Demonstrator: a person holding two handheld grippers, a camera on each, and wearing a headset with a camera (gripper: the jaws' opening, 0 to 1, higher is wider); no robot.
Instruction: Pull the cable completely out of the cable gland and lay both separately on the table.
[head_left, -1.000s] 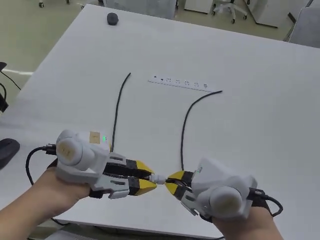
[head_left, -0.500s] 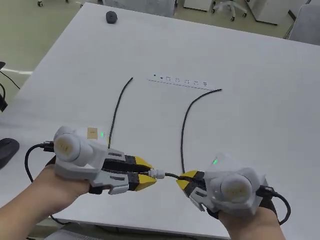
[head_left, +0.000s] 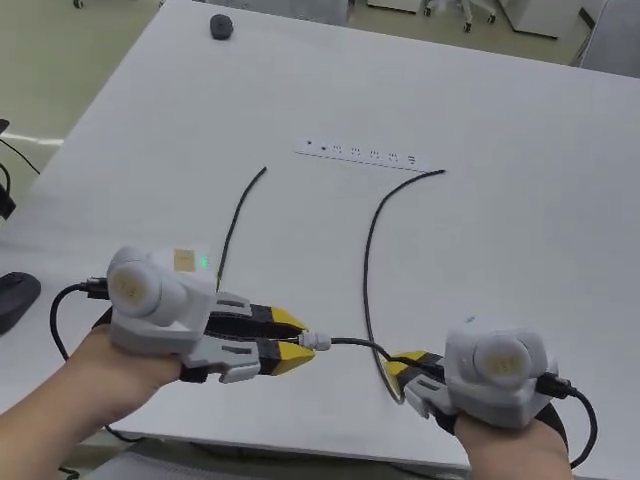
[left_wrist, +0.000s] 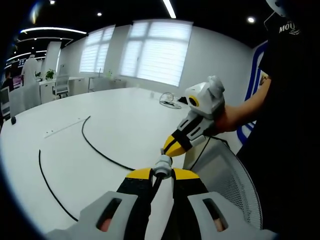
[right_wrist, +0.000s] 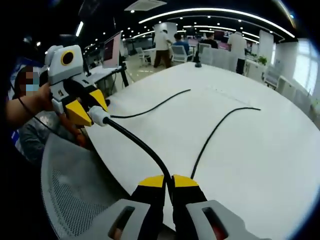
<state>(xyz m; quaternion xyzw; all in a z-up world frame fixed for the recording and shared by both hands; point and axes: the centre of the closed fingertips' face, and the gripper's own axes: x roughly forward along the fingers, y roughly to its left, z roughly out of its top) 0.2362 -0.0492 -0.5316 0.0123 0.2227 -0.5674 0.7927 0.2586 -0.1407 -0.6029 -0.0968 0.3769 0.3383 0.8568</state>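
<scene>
My left gripper (head_left: 303, 346) is shut on a small white cable gland (head_left: 317, 341) just above the table's near edge. A black cable (head_left: 368, 250) leaves the gland, runs right to my right gripper (head_left: 400, 368), which is shut on it, then loops up across the table. In the left gripper view the gland (left_wrist: 162, 164) sits between the yellow jaw tips, with the right gripper (left_wrist: 174, 145) just beyond. In the right gripper view the cable (right_wrist: 142, 145) rises from between the jaws to the gland (right_wrist: 98, 117), held by the left gripper (right_wrist: 85, 114).
A second black cable (head_left: 236, 222) lies on the white table (head_left: 520, 230) left of centre. A white power strip (head_left: 360, 157) lies further back and a dark round object (head_left: 221, 25) at the far edge. A mesh chair (right_wrist: 70, 195) sits below the near edge.
My right gripper has moved right and toward me, away from the left one. A stretch of black cable now shows between the gland and the right jaws.
</scene>
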